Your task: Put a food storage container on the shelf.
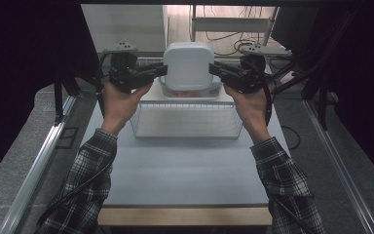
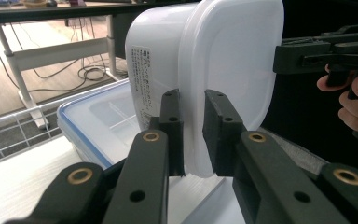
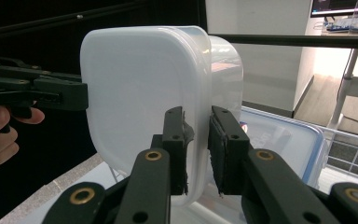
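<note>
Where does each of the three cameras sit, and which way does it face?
High view: above the person's side, facing forward and down on the table; both forearms, hands and tongs show, holding a white tub over a wire basket.
Left gripper view: rides the left tongs, looking along their jaws at the tub's rim; the other hand shows farther off.
Right gripper view: rides the right tongs, looking at the opposite rim; the other hand shows at left.
Shared: both gripper views show the tub and a blue-edged lid below.
</note>
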The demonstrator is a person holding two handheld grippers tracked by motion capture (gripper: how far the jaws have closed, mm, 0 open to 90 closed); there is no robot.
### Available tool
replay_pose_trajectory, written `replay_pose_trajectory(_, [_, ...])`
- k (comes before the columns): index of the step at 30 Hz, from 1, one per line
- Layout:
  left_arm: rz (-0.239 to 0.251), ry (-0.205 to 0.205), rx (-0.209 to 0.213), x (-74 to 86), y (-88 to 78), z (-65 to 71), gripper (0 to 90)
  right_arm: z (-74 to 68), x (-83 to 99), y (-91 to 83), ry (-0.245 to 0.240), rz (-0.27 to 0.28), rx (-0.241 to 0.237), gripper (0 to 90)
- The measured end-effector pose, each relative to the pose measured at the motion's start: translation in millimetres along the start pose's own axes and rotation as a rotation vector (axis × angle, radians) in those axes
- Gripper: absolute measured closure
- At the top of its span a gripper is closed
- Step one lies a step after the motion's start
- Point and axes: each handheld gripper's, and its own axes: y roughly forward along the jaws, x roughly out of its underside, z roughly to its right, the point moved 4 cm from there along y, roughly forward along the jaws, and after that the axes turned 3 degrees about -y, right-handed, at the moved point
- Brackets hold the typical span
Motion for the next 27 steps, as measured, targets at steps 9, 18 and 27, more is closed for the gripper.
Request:
replay_pose_trajectory(9, [-0.022, -0.016, -0.004, -3.6, 11.8, -8.6, 78.2, 10.2, -1.0, 10.8, 0.025, -0.005, 0.018, 75.6])
replay_pose_trajectory(18, [-0.026, -0.031, 0.009, -8.0, 19.6, -13.0, 77.0, 19.7, -1.5, 19.3, 0.057, -0.011, 0.03, 71.4])
replay_pose_trajectory(27, [-0.018, -0.032, -0.017, -15.2, 25.7, -15.5, 73.5, 23.6, -6.7, 25.0, 0.063, 0.001, 0.04, 68.5])
